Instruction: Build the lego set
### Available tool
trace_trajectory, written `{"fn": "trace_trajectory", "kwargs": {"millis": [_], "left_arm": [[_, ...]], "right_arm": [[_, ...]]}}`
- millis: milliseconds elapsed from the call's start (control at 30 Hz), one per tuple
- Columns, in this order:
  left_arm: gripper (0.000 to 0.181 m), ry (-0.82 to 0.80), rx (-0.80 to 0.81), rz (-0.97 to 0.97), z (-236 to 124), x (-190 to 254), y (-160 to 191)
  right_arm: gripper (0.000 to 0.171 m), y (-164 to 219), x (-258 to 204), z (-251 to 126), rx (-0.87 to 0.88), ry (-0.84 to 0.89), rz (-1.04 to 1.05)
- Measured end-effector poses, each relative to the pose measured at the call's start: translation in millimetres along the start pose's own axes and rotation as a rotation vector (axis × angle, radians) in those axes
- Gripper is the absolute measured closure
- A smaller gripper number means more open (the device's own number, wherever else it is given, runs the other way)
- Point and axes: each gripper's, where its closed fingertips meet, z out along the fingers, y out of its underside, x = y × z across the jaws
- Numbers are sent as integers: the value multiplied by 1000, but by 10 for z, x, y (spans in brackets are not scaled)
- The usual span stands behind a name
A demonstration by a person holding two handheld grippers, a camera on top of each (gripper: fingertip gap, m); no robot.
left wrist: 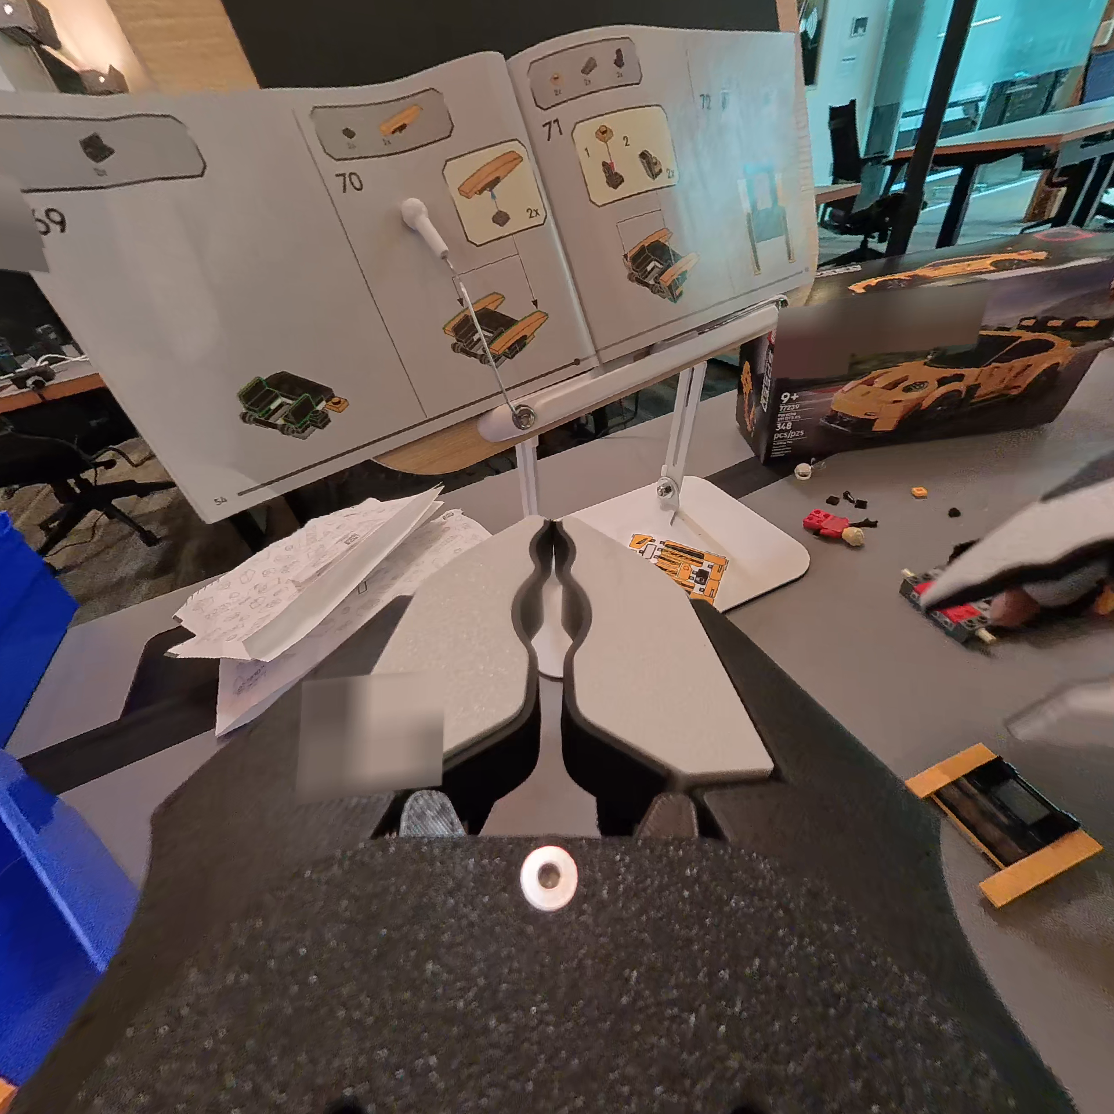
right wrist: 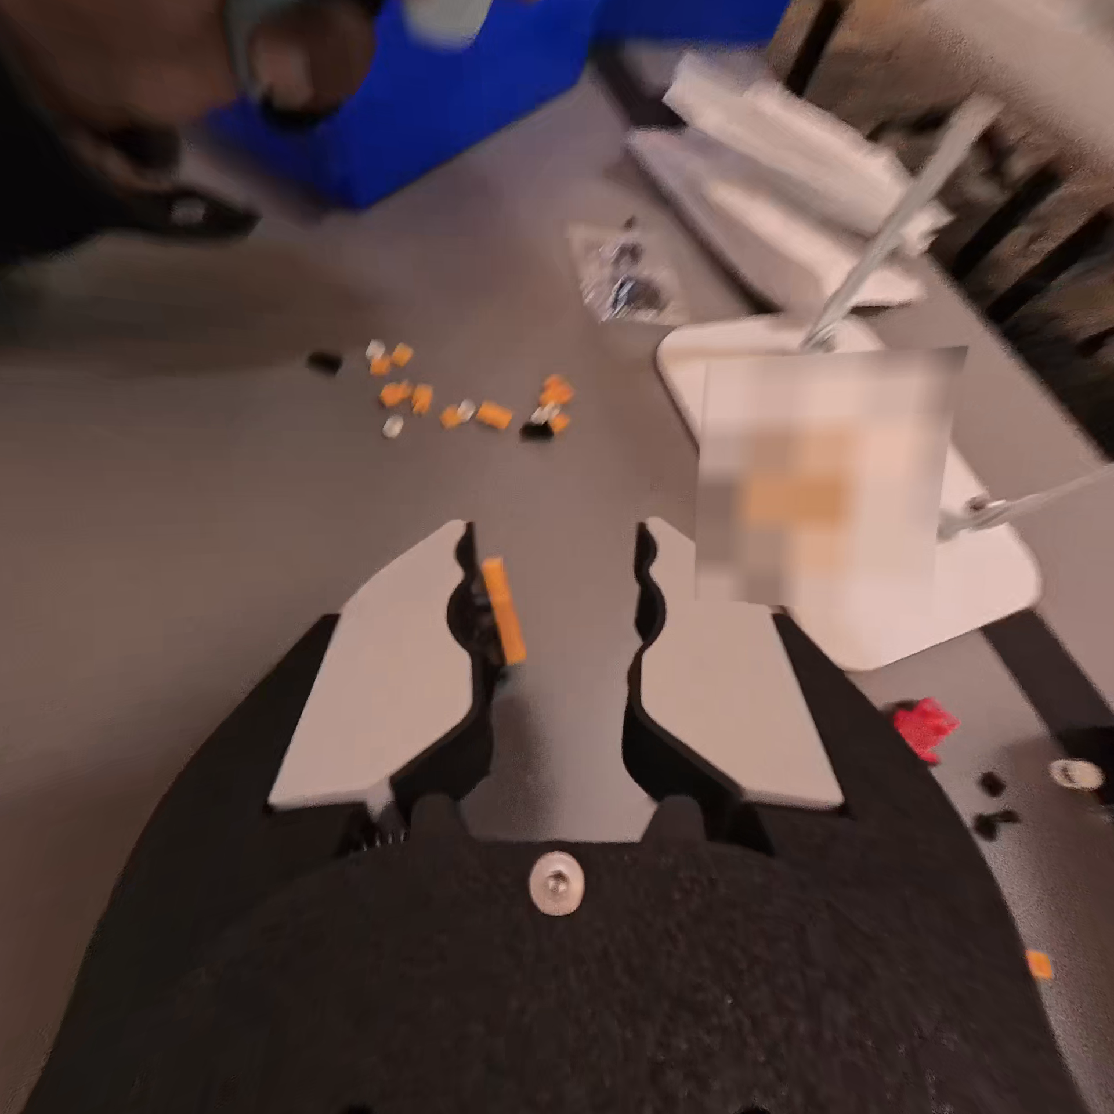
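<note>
My left gripper (left wrist: 551, 533) is shut with nothing in it, held above the grey table and facing the open instruction booklet (left wrist: 374, 253). My right gripper (right wrist: 554, 524) is open. A narrow orange-and-black piece (right wrist: 503, 609) lies against the inner side of its left finger, and the other finger is well clear of it. In the left wrist view one of the right gripper's fingers (left wrist: 1025, 542) hangs over a red-and-black assembly (left wrist: 952, 609). A black assembly with orange side strips (left wrist: 1003, 814) lies on the table nearby. Several loose orange, black and clear pieces (right wrist: 470, 398) lie ahead of the right gripper.
The booklet sits on a white stand whose base (left wrist: 765, 542) holds an orange sticker sheet (left wrist: 681, 563). The set's box (left wrist: 904, 361), a red minifigure (left wrist: 835, 524), paper bags (left wrist: 313, 579), a clear bag of parts (right wrist: 627, 277) and a blue bin (right wrist: 452, 102) surround the work area. My right gripper is the nearer one to the narrow orange-and-black piece (right wrist: 503, 609): about 5 centimeters, against 20 centimeters.
</note>
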Motion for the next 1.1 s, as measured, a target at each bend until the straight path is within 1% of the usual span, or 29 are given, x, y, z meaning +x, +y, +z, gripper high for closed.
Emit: {"fn": "trace_trajectory", "kwargs": {"millis": [33,100,133,200,300,400,500,533,567,633,733,800,867,933,1100], "left_arm": [[181,2,0,4,1,15,0],[181,5,-3,7,3,36,8],[181,7,-4,8,3,44,11],[181,7,-2,11,-4,48,1],[181,5,3,8,-13,33,-18],[181,7,-2,4,-4,31,2],[181,11,-5,9,2,48,10],[181,12,-5,11,1,51,7],[181,13,-3,12,-1,54,3],[181,15,-3,13,-4,53,0],[181,18,-4,12,2,48,10],[181,21,-9,13,12,46,28],[181,25,-14,10,22,49,46],[181,28,-15,11,23,59,49],[181,35,-15,20,24,98,45]], "right_arm": [[106,142,-107,33,-67,-45,-17],[84,388,-271,89,-189,-115,-50],[80,467,-329,106,-227,-140,-65],[78,534,-399,130,-261,-174,-80],[78,581,-460,154,-301,-213,-89],[84,664,-460,205,-375,-223,-144],[103,650,-445,240,-413,-279,-194],[115,650,-452,234,-431,-313,-219],[118,653,-483,218,-450,-363,-245],[118,669,-622,132,-489,-501,-321],[118,698,-955,-96,-546,-694,-470],[118,704,-1158,-202,-572,-746,-552],[118,736,-1281,-223,-572,-743,-602],[117,757,-1362,-204,-532,-736,-601],[117,751,-1308,-165,-492,-670,-602]]}}
